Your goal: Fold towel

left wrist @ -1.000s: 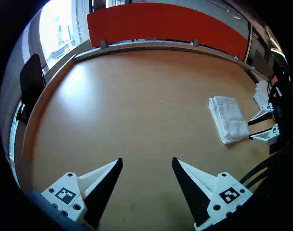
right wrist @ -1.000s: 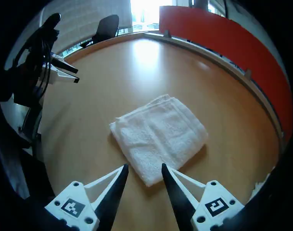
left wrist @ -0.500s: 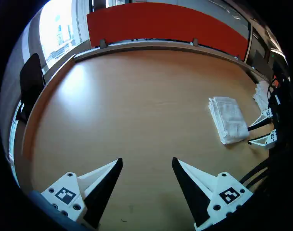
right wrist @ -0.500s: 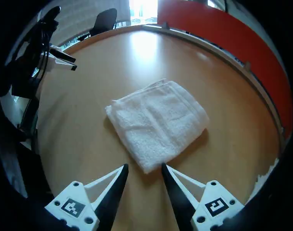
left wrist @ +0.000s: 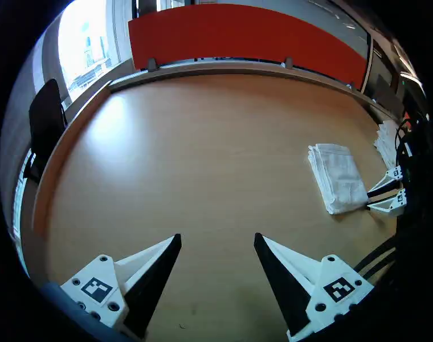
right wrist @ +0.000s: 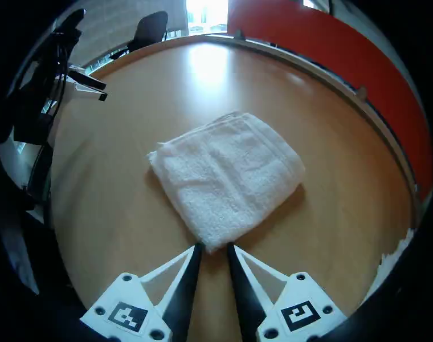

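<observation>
The right gripper (right wrist: 213,246) has its two fingers set narrow, with the nearest corner of the towel (right wrist: 228,174) lying right between the tips. I cannot tell whether both pads actually press on the cloth or only bracket it. From this gripper the towel lies straight ahead and spreads away from it. It sits diagonally, so a corner rather than an edge faces the fingers. It is a thick pad of several layers, flat on the desk (right wrist: 131,228).

In the left gripper view the same towel (left wrist: 337,176) looks longer than wide, and its long axis runs from the near edge of the desk (left wrist: 188,159) toward the far edge under the red panel (left wrist: 245,31). It lies close to the desk's right edge, with the right gripper (left wrist: 369,196) at its near corner, held low and close to level with the desk.

The left gripper (left wrist: 216,242) has its fingers wide apart with nothing between them. It hangs over bare wood near the desk's near edge, well apart from the towel and pointing toward the far edge. The right gripper is plainly the nearer one.

I judge the folding to be nearly complete. Any coming move turns on that single corner, and a pinch there may catch only the top layers, so the pad could peel open
</observation>
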The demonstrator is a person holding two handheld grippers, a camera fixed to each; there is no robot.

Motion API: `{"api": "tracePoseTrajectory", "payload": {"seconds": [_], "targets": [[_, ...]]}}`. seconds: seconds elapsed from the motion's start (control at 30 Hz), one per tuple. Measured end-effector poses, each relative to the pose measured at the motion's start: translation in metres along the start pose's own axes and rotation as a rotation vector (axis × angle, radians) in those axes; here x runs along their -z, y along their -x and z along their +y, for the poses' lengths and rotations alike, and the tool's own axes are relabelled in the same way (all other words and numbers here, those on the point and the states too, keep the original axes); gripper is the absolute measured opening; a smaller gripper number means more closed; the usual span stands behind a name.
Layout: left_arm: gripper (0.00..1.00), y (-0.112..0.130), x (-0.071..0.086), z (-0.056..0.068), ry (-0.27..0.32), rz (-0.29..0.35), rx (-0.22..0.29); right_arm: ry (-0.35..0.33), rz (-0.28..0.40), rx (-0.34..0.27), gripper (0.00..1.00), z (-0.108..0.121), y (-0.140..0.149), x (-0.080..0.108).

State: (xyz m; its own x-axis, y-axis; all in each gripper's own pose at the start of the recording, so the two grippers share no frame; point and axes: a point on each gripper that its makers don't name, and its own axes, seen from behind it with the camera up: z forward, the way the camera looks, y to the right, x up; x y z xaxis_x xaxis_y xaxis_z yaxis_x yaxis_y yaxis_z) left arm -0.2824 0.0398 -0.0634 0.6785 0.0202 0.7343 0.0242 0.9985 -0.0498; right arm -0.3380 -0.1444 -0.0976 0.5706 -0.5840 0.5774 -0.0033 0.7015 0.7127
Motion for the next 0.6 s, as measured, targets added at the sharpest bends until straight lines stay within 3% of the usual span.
{"api": "tracePoseTrajectory", "payload": {"seconds": [0.2, 0.4, 0.6], "targets": [[0.95, 0.0, -0.0001, 0.0001, 0.001, 0.0, -0.002, 0.003, 0.0, -0.01, 0.26, 0.0004, -0.0006, -0.0005], [0.95, 0.0005, 0.0003, -0.0005, 0.001, 0.0, -0.002, 0.002, 0.002, -0.01, 0.06, -0.0014, -0.0003, 0.0017], [0.95, 0.0002, 0.0012, -0.001, 0.001, 0.002, -0.004, 0.005, 0.005, -0.016, 0.05, -0.0008, 0.0001, 0.005]]}}
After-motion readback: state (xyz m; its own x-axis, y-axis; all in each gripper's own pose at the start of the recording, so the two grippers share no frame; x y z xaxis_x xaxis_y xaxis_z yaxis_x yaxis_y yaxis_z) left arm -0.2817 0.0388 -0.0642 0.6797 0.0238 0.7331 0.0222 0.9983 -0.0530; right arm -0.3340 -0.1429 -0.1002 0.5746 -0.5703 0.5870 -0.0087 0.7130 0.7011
